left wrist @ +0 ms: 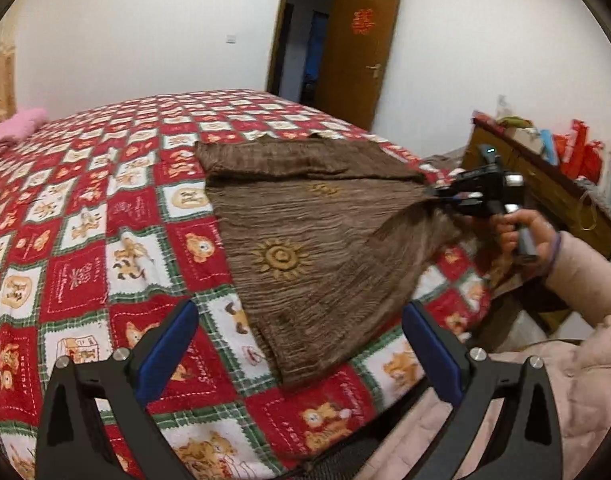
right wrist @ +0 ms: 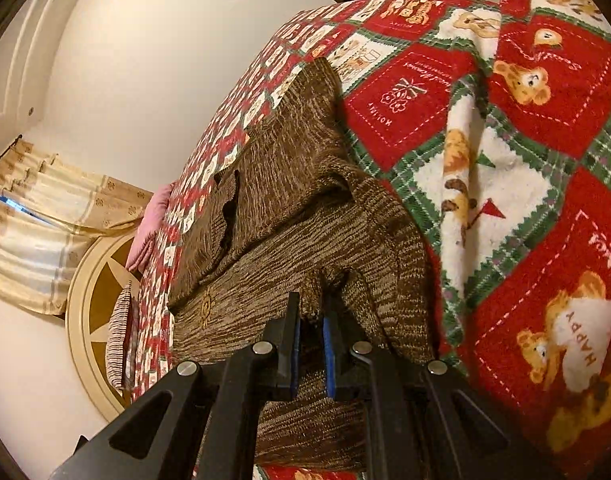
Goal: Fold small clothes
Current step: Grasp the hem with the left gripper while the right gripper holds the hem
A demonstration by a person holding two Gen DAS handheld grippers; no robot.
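A brown knit garment (left wrist: 305, 216) with embroidered gold suns lies on the red, white and green bear-pattern bedspread (left wrist: 85, 240). My left gripper (left wrist: 301, 328) is open and empty, hovering just above the garment's near corner. My right gripper (left wrist: 437, 194) is shut on the garment's right edge and lifts it off the bed. In the right wrist view the right gripper (right wrist: 311, 320) pinches a fold of the garment (right wrist: 289, 184) between its blue pads, with the bedspread (right wrist: 525, 140) beside it.
A pink folded cloth (left wrist: 13, 128) lies at the bed's far left. A wooden dresser (left wrist: 545, 184) with boxes stands right of the bed. An open brown door (left wrist: 353, 52) is behind. Curtains (right wrist: 37, 216) and the round headboard (right wrist: 93, 320) show in the right wrist view.
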